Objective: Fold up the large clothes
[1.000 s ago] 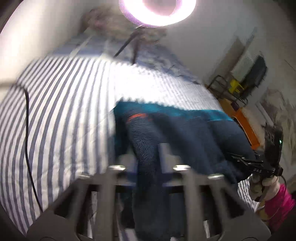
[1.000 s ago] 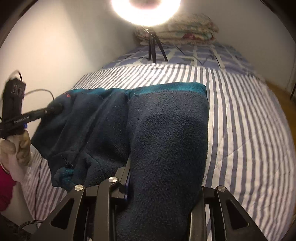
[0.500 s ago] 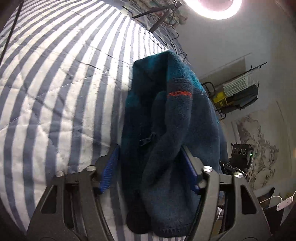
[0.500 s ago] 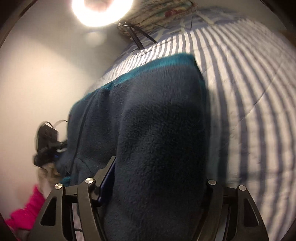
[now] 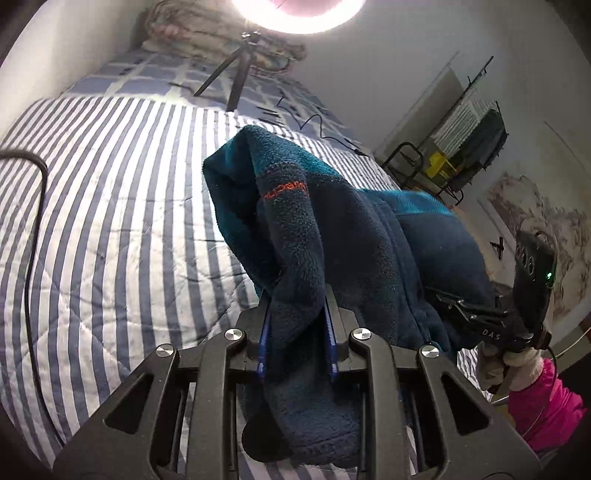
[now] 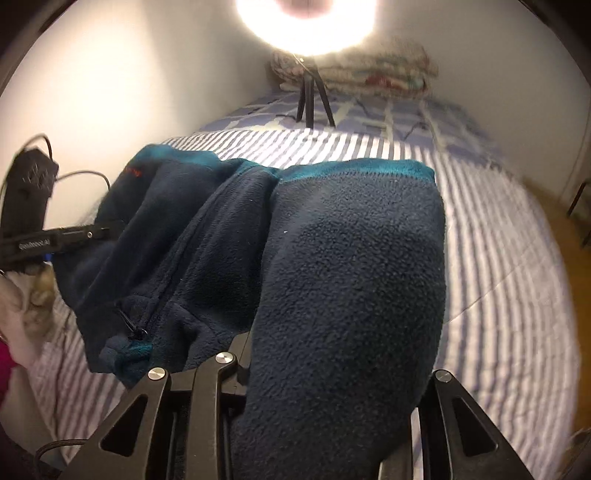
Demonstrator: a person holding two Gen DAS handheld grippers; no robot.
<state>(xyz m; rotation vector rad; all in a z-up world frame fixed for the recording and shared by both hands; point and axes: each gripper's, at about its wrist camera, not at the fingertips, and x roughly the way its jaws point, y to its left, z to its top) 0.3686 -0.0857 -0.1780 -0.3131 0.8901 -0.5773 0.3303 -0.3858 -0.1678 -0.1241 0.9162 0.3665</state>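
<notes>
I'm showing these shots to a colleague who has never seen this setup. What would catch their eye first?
The dark blue fleece jacket with teal trim, bunched and held up over the striped bedspread, fills the middle of both views. Both the left gripper and the right gripper have fleece between their closing jaws. A glaring ring light on a small tripod stands at the far end of the bed.

Striped bed (image 5: 110,229) w/ tripod (image 5: 236,70), cable (image 5: 37,221), pillows (image 6: 369,70) on it.

The navy fleece (image 6: 351,277) drapes over the right gripper (image 6: 332,373), hiding its right-hand finger; far pillows (image 6: 369,70) are blurred.
</notes>
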